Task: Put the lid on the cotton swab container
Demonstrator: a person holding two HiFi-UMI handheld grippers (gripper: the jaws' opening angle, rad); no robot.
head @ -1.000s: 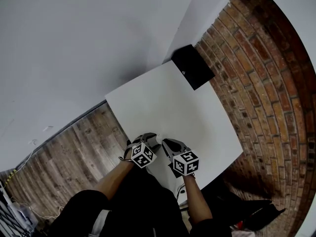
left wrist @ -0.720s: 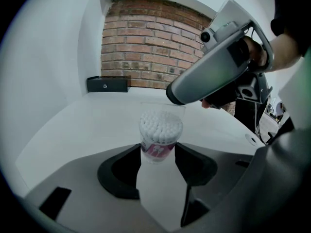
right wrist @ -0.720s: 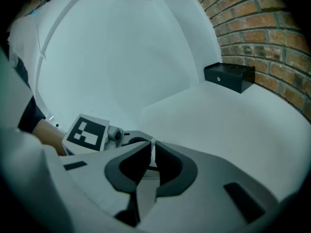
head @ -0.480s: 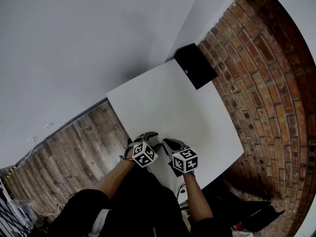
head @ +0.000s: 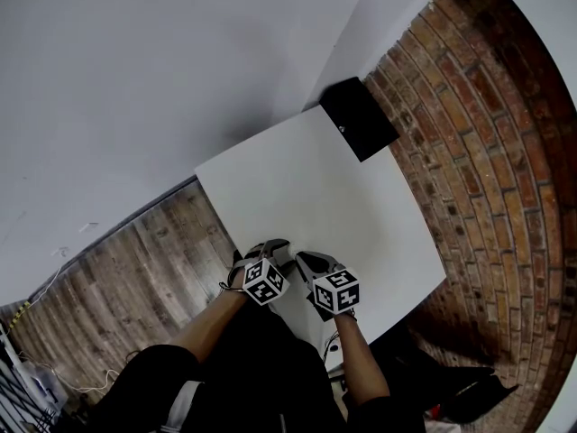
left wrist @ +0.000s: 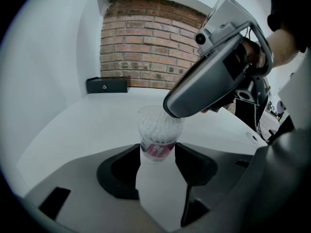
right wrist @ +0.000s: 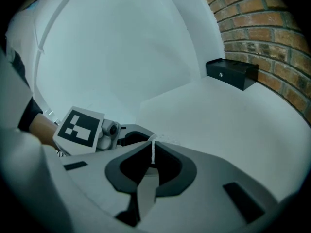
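The left gripper (left wrist: pixel 156 166) clasps the clear cotton swab container (left wrist: pixel 156 130) between its jaws over the white table (left wrist: pixel 68 130), steadying it. The right gripper (right wrist: pixel 152 155) sits right over the container's mouth. Its jaws have just been closing and now pinch a thin white edge (right wrist: pixel 152 147), probably the lid, ready to seat it.

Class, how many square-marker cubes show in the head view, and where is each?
2. One cube sits on the left hand-held gripper, the other on the right hand-held gripper, side by side. None looks hidden.
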